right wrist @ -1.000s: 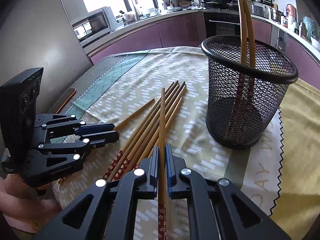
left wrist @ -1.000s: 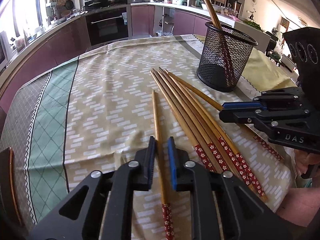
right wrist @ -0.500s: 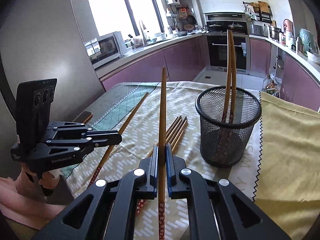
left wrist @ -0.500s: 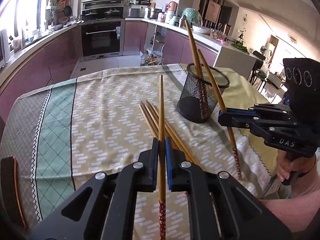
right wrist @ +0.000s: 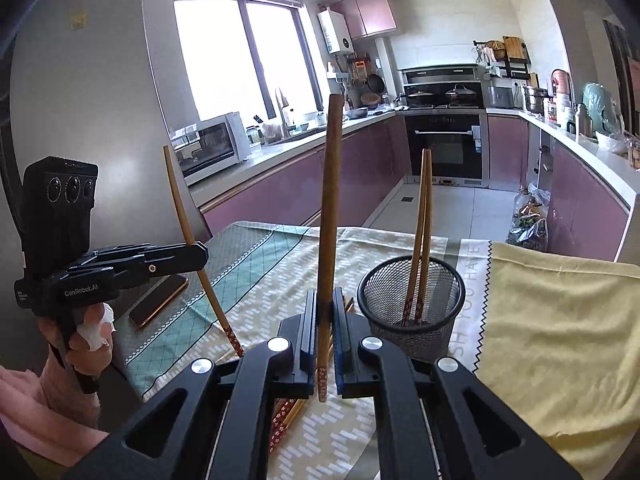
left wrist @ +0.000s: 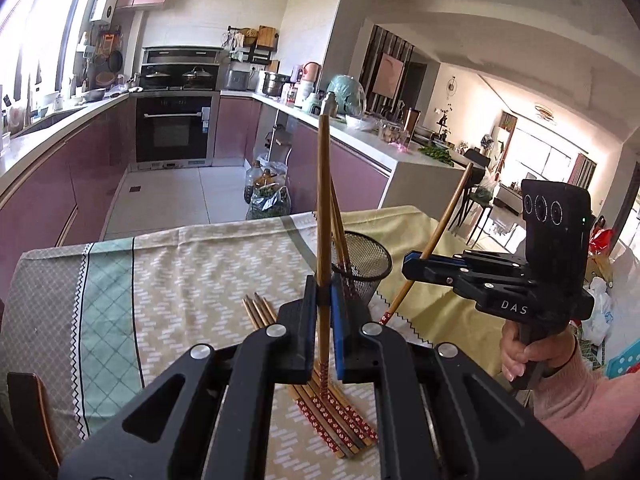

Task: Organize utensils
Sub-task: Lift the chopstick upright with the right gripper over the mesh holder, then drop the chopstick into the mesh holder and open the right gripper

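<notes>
Gripping one chopstick [left wrist: 323, 216] at frame centre, left gripper [left wrist: 322, 300] is clamped on it; right gripper [right wrist: 323, 312] likewise pinches another chopstick [right wrist: 329, 208]. Mesh cup [right wrist: 412, 304] w/ two sticks sits centre-right; spare chopsticks [left wrist: 332, 404] lie on tablecloth [left wrist: 192, 280] below, lower centre.

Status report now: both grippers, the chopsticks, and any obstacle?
Left gripper shut on one chopstick. Right gripper shut on another chopstick. Mesh cup holds two; nothing blocks it.
</notes>
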### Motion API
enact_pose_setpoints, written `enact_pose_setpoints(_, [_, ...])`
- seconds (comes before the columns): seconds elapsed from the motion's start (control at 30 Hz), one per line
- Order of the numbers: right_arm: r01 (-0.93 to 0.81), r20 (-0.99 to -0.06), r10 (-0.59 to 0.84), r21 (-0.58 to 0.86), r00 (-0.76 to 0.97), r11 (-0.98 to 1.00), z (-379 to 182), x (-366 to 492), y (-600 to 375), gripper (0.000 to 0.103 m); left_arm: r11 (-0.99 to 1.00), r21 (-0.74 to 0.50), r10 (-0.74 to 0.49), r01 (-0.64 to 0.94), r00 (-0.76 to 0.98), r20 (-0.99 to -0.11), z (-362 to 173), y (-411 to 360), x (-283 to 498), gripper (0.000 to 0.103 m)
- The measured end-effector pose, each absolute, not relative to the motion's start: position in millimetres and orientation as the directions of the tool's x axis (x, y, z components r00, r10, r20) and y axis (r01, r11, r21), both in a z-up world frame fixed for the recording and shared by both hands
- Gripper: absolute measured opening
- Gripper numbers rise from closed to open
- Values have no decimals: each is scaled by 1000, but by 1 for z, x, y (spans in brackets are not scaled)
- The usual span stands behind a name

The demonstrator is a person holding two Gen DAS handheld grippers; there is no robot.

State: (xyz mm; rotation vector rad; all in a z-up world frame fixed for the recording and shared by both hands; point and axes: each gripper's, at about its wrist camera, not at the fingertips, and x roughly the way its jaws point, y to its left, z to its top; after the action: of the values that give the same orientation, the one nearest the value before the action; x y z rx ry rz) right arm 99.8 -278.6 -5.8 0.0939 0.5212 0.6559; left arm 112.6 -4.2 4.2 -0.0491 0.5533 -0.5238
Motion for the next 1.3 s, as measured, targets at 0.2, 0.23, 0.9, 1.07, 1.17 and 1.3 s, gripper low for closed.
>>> enact_pose_setpoints(0.2, [-547, -387, 587, 220, 711, 807, 20, 110, -294, 6, 849, -208, -524, 485, 730, -438, 29, -17, 130, 7])
enact_pose_setpoints(0.23, [-545, -381, 585, 217, 716, 810, 25, 111, -294, 6, 844, -212, -533, 492, 729, -430, 33, -20, 133, 7])
enact_pose_setpoints(0.9, [-468, -329, 503, 184, 799, 864, 50, 141, -312, 6, 854, -160, -514, 495, 757, -403, 57, -86, 190, 7])
enact_pose_setpoints(1.07, [-464, -385, 496, 181, 778, 867, 38, 152, -305, 6, 861, -150, -493, 485, 730, -473, 33, -91, 206, 7])
enact_pose_setpoints(1.17, [-466, -435, 497, 184, 751, 865, 31, 158, -303, 6, 859, -151, -491, 489, 706, -511, 19, -94, 215, 7])
enact_pose_setpoints(1.3, [-469, -502, 492, 182, 712, 864, 22, 165, -298, 6, 857, -147, -485, 495, 674, -556, 0, -95, 221, 7])
